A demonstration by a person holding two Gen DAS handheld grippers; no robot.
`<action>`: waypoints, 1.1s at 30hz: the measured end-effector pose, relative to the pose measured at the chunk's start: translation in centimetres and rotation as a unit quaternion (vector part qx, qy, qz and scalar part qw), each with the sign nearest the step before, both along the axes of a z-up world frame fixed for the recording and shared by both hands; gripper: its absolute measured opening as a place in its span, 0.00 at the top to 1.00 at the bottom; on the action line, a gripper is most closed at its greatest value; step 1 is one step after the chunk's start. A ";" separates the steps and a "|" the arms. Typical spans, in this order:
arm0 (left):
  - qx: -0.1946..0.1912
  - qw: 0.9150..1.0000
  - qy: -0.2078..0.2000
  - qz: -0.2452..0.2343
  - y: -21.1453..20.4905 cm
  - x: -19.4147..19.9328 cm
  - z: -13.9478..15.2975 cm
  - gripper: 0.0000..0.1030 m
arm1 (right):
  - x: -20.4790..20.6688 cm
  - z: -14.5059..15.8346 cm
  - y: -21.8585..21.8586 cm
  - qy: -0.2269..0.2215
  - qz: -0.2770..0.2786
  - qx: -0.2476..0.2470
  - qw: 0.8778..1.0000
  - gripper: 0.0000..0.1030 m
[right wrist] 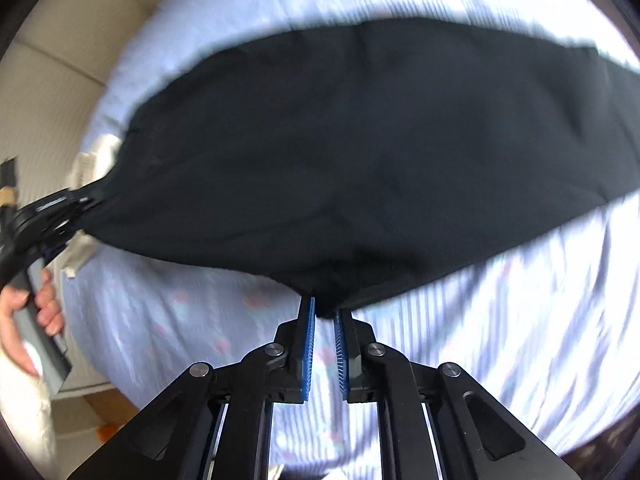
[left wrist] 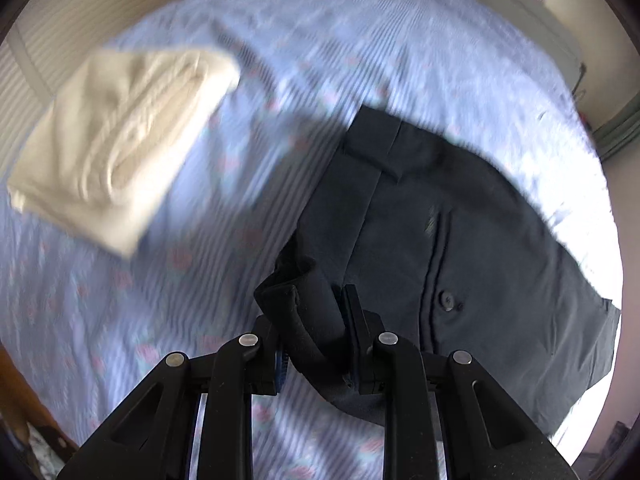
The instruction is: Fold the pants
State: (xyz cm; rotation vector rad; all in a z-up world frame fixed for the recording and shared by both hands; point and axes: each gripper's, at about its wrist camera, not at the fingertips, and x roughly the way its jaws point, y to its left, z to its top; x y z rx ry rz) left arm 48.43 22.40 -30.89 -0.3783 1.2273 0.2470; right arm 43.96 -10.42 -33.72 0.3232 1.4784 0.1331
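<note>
**Now: dark pants held up at two points over striped bedsheet**

Pants [left wrist: 440, 216] are dark, matte woven cloth w/ a stitched seam line, a round button [left wrist: 446, 300] and a flat waistband-type strip near the far end. Left gripper [left wrist: 316, 300] has its black fingers clenched on a thick bunched fold of the fabric, which bulges up between them and hangs below. In right wrist view the pants [right wrist: 360, 152] spread as one wide, smooth dark sheet, lifted off the bed; right gripper [right wrist: 324, 312] pinches a small tuck of the lower edge between its blue ribbed pads [right wrist: 307, 344], which stand slightly apart lower down. Left gripper [right wrist: 48, 216] also shows at the far left there, closed on the pants' corner, w/ a bare hand [right wrist: 28, 320] around its grey handle.

Both views motion-blurred; bedsheet [left wrist: 200, 240] reads as pale blue stripes w/ pinkish flower spots, detail smeared. Far end of pants is cut off at right. A cream folded cloth [left wrist: 116, 140], soft and ribbed-looking, lies on the sheet well apart to the left; in right view it is mostly hidden behind the pants.
</note>
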 end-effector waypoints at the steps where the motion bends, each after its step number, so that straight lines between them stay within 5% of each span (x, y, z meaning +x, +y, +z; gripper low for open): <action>1: -0.008 1.000 0.005 0.004 0.3 -0.2 -0.8 0.76 | -0.2 -0.9 0.3 0.014 0.010 -0.014 1.000 0.99; 5: 0.003 1.000 0.015 -0.017 0.6 0.0 -2.0 0.71 | -0.4 -1.9 1.3 0.043 0.028 -0.038 0.998 0.98; 7: 0.029 0.999 0.028 -0.028 0.8 0.0 -1.8 0.47 | -0.4 -0.9 2.0 0.046 0.042 -0.044 0.997 0.95; 9: 0.066 0.996 0.031 -0.043 1.3 -0.7 -1.2 0.45 | -0.5 0.5 2.8 0.045 0.063 -0.051 0.996 0.82; 12: 0.075 0.994 -0.018 -0.076 3.2 -1.5 1.6 0.45 | 0.1 3.2 3.9 0.008 0.070 -0.040 0.997 0.62; 14: 0.065 0.991 -0.056 -0.103 4.2 -0.6 3.2 0.45 | 1.1 4.3 4.7 -0.013 0.076 -0.043 0.996 0.61; 18: -0.011 0.982 -0.101 -0.157 5.2 4.7 3.8 0.46 | 3.8 4.8 6.0 -0.040 0.069 -0.041 0.996 0.61; 21: -0.068 0.977 -0.090 -0.180 5.3 9.5 2.2 0.62 | 7.2 5.0 7.5 -0.065 0.049 -0.037 0.996 0.61; 24: -0.083 0.975 -0.071 -0.196 5.2 13.4 0.1 0.65 | 9.3 5.3 8.8 -0.077 0.033 -0.039 0.996 0.61; 29: -0.107 0.968 -0.044 -0.221 4.3 15.1 -1.6 0.75 | 10.8 5.9 10.0 -0.087 0.038 -0.039 0.995 0.61; 33: -0.137 0.964 -0.070 -0.218 5.1 14.3 -0.2 0.86 | 10.8 6.3 10.4 -0.089 0.043 -0.036 0.994 0.61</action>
